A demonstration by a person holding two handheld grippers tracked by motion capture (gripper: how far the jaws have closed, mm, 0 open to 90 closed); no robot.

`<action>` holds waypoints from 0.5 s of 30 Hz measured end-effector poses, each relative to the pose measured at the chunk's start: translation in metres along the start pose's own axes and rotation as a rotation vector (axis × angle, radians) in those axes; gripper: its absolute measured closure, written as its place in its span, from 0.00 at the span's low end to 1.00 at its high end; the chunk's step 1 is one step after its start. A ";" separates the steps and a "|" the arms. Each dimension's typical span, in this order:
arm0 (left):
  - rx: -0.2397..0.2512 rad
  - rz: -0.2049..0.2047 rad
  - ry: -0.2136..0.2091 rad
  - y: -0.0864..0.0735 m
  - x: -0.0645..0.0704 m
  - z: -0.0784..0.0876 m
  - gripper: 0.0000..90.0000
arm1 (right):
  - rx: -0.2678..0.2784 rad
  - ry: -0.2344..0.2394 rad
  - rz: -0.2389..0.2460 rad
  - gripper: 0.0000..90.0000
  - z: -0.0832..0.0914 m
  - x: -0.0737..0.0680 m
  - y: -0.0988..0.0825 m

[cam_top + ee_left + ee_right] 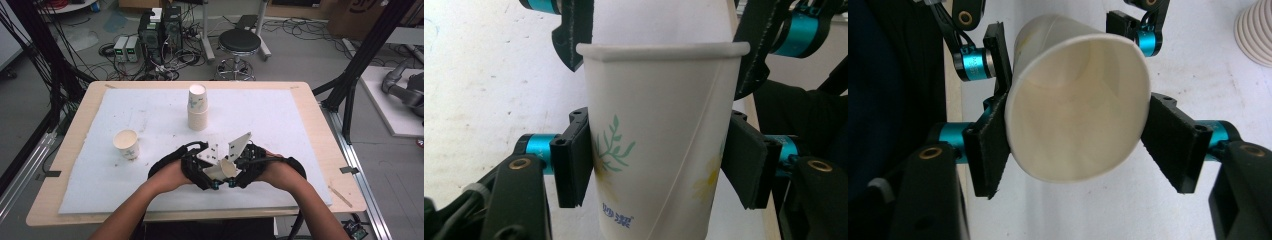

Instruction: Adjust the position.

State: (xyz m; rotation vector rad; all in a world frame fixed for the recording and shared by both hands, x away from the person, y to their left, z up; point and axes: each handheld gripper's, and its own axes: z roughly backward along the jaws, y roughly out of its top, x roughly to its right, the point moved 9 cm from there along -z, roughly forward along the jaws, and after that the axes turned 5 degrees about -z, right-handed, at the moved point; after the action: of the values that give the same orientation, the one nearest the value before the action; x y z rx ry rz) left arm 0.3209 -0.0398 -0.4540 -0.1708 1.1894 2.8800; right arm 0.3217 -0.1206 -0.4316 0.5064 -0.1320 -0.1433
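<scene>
I have both grippers meeting over the near middle of the table, and a single paper cup (226,169) sits between them. My left gripper (659,167) has its jaws spread about a cup's width and pressed against the cup's lower side wall, one pad on each side, so it is pinching the cup. My right gripper (1075,145) holds the same cup nearer its mouth: its left pad touches the rim, and the right pad lies against or just beside the wall. I cannot tell how firmly that side bears, but I read it as clamped on the cup.

The cup is thin white paper with a rolled rim, a slanting seam, a green sprig, a yellow flower and blue printed characters. In the right gripper view its open mouth faces me and looks squeezed into an oval. The jaws are flat black pads with rough faces, carried on teal metal collars.

In the high view my left hand (170,175) and right hand (280,172) come in from the near edge, forearms angled inward. A stack of cups (198,107) stands farther back on the white foam mat (280,120), and another lone cup (126,144) stands upright to the left, well apart.
</scene>
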 end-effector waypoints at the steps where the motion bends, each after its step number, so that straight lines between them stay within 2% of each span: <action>1: 0.006 0.010 -0.002 0.001 0.000 0.000 0.38 | 0.005 0.001 0.000 0.33 0.000 0.000 0.000; 2: 0.018 0.017 -0.003 0.002 0.000 0.001 0.38 | 0.022 0.000 -0.001 0.31 0.001 0.001 0.002; 3: 0.018 0.017 -0.003 0.002 0.000 0.001 0.38 | 0.033 0.002 -0.016 0.30 0.003 0.001 0.002; 4: 0.050 0.036 -0.002 0.003 0.000 0.002 0.38 | 0.059 0.010 -0.031 0.29 0.005 0.001 0.003; 5: 0.050 0.036 -0.002 0.003 0.000 0.002 0.38 | 0.085 0.020 -0.047 0.28 0.007 0.002 0.004; 8: 0.100 0.091 0.008 0.000 -0.003 0.003 0.37 | 0.175 0.037 -0.099 0.27 0.014 0.002 0.006; 10: 0.116 0.111 0.015 -0.004 -0.005 0.003 0.36 | 0.254 0.033 -0.132 0.25 0.021 0.005 0.007; 14: 0.158 0.138 0.032 -0.008 -0.007 0.005 0.36 | 0.337 0.008 -0.162 0.25 0.032 0.008 0.004; 15: 0.158 0.138 0.032 -0.008 -0.007 0.005 0.35 | 0.337 0.008 -0.162 0.25 0.032 0.008 0.004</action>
State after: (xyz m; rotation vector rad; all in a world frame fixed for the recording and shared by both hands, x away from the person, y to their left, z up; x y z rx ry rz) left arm 0.3276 -0.0300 -0.4553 -0.1367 1.4833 2.8900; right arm 0.3251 -0.1332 -0.4015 0.8539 -0.1077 -0.2805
